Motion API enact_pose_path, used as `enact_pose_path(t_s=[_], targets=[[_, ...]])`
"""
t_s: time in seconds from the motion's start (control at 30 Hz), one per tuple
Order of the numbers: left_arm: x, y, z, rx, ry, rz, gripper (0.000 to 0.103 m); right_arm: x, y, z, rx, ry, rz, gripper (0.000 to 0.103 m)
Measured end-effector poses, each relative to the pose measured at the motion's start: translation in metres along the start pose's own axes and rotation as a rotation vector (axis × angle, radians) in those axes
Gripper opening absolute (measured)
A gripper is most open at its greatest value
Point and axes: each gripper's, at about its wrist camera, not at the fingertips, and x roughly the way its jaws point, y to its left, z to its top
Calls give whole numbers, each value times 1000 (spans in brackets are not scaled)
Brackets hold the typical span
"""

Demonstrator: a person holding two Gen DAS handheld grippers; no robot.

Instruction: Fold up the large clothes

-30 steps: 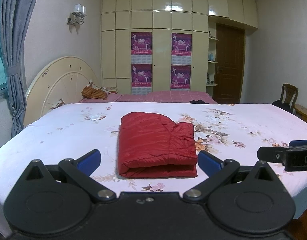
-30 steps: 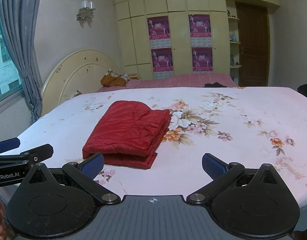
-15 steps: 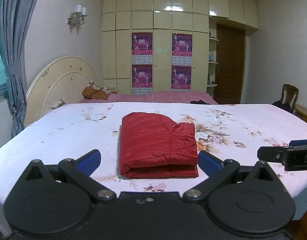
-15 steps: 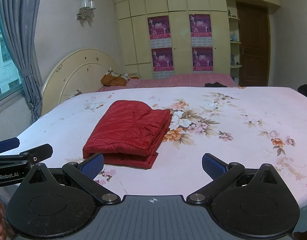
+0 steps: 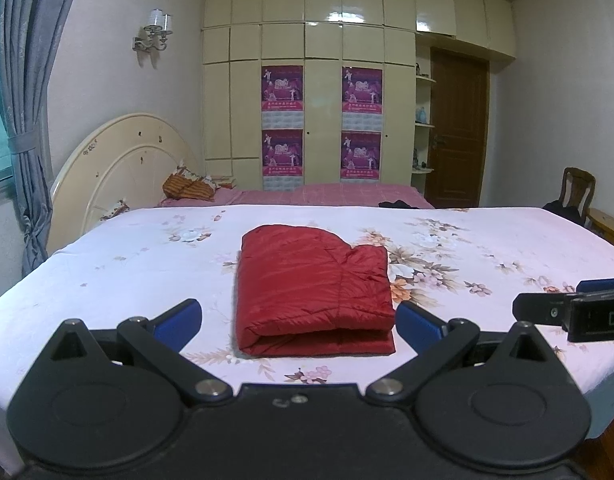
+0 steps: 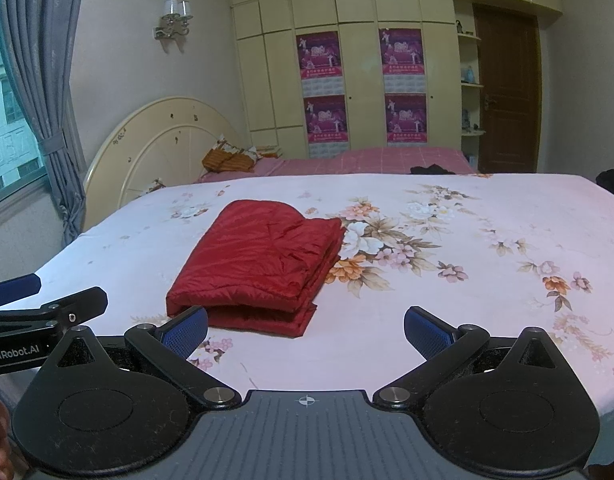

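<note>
From my remote station, the folded red jacket (image 5: 313,286) serves as the landmark. Its near-right corner is masked by a blue finger pad (image 5: 421,326) of the left gripper (image 5: 297,322). Right of the jacket, the right gripper (image 5: 573,310) is cut off by the frame edge; I read only "DA" on it. Behind the jacket, text on the purple posters (image 5: 282,88) is too small to read. In the right wrist view, the left gripper (image 6: 47,300), left of the jacket, is likewise cropped.

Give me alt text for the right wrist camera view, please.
A folded red jacket lies on a floral bedsheet, just beyond the right tongs, which are open and empty. The left tongs show at the left edge, a cream wardrobe behind.
</note>
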Motion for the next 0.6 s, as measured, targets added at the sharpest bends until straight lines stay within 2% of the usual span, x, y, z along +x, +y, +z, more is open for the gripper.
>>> enact_pose_path(t_s=[0.43, 0.6], targets=[[0, 1, 1, -16, 6, 17, 103, 0, 1, -1, -4, -1, 2, 103], [0, 0, 1, 10, -10, 38, 103, 0, 1, -1, -7, -1, 4, 103]])
